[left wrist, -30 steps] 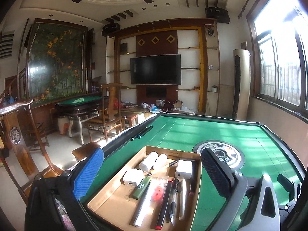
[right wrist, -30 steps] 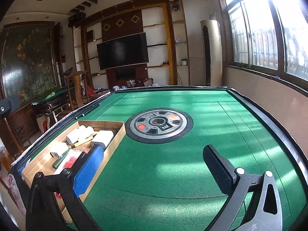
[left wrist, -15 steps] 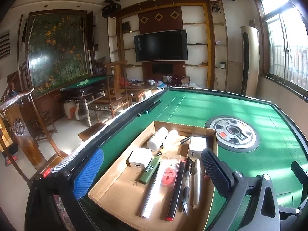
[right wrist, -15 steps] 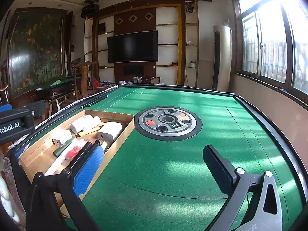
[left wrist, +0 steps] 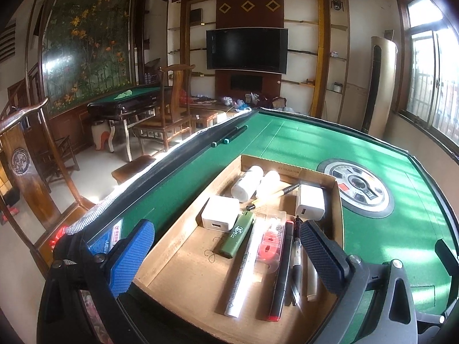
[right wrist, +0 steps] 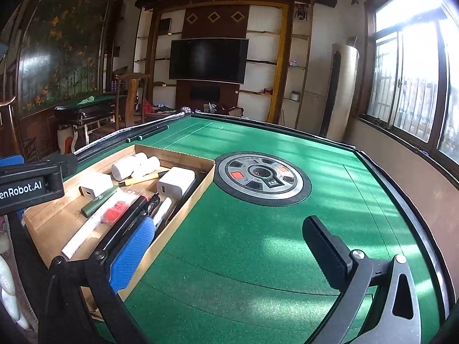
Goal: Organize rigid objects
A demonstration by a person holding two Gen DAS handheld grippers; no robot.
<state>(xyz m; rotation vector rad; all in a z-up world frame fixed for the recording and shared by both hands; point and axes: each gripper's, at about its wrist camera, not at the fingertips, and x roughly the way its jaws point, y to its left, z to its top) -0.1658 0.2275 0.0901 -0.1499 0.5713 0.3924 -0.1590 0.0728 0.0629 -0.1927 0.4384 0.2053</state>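
Left hand-held gripper point(left wrist: 226, 253): held low over the near end of the shallow brown cardboard tray point(left wrist: 183, 229), aimed forward along its length. Fingers spread wide, holding nothing and touching nothing. The blue ribbed pad point(left wrist: 130, 256) hangs over the tray's left wall; the black ribbed pad point(left wrist: 324, 258) hangs over its right side, above the pens.

Tray contents ahead of this hand-held gripper, left to right: white square charger block point(left wrist: 219, 213); dark green flat lighter-shaped case point(left wrist: 236, 235); long white ruler point(left wrist: 241, 272); clear blister pack with red contents point(left wrist: 268, 245); long black marker with red ends point(left wrist: 282, 272); black pen point(left wrist: 297, 269). Farther ahead: two white cylindrical bottles point(left wrist: 248, 183) lying on their sides, a wooden-handled tool point(left wrist: 272, 196) laid across, and a second white charger block point(left wrist: 311, 202) against the right wall.

Right hand-held gripper point(right wrist: 223, 243): held low over the green felt desk point(right wrist: 287, 229), just right of the tray, pointing forward. Fingers spread wide, nothing between them. Its blue pad point(right wrist: 129, 253) overlaps the tray's right wall in the right wrist view; contact cannot be determined. Its black pad point(right wrist: 324, 248) stands above bare felt. The round grey-and-black centre panel point(right wrist: 262, 179) lies ahead of it.
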